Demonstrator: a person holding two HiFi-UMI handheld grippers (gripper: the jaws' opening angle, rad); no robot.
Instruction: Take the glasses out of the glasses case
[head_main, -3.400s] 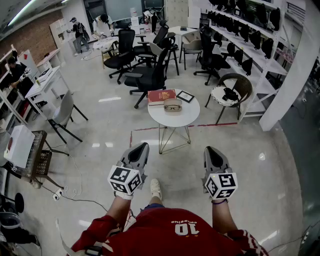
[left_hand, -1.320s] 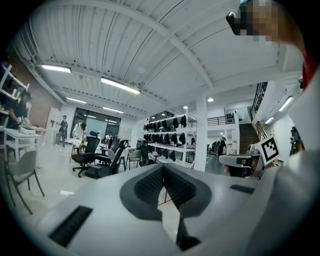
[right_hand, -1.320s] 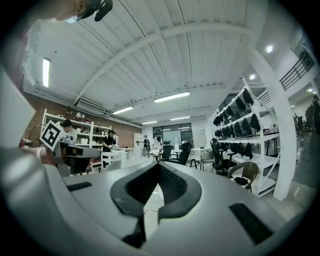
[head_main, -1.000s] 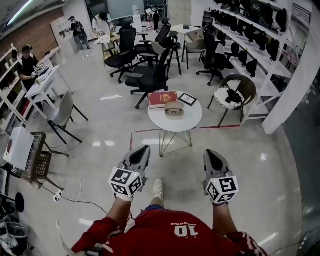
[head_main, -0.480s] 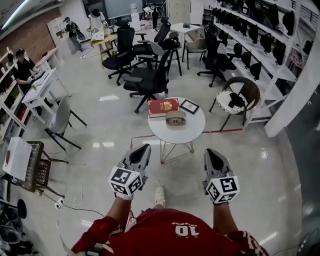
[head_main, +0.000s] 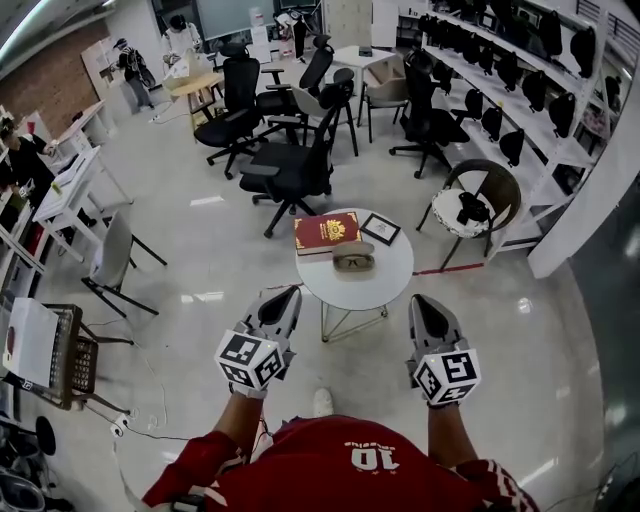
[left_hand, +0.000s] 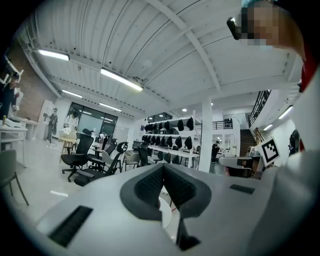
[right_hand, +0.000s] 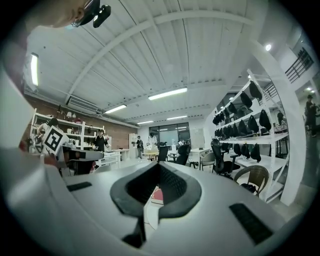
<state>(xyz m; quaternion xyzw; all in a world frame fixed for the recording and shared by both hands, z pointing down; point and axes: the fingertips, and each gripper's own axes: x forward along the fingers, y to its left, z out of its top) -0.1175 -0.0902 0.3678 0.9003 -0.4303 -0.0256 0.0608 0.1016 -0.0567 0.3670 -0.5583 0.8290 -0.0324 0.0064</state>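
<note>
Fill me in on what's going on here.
A person in a red shirt holds a gripper in each hand. The left gripper and right gripper are both shut, empty and held level, short of the round white table. On the table sit the glasses case, apparently with the glasses in it, a red book and a small framed picture. Nothing on the table is being touched yet.

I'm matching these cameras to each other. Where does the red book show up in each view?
Head view: the red book lies on the far left part of the round table, just above centre.
Left gripper view: not in it.
Right gripper view: a small red sliver just below centre.
Shared landmark: shelving with black items, upper right in the head view, centre, right.
</note>
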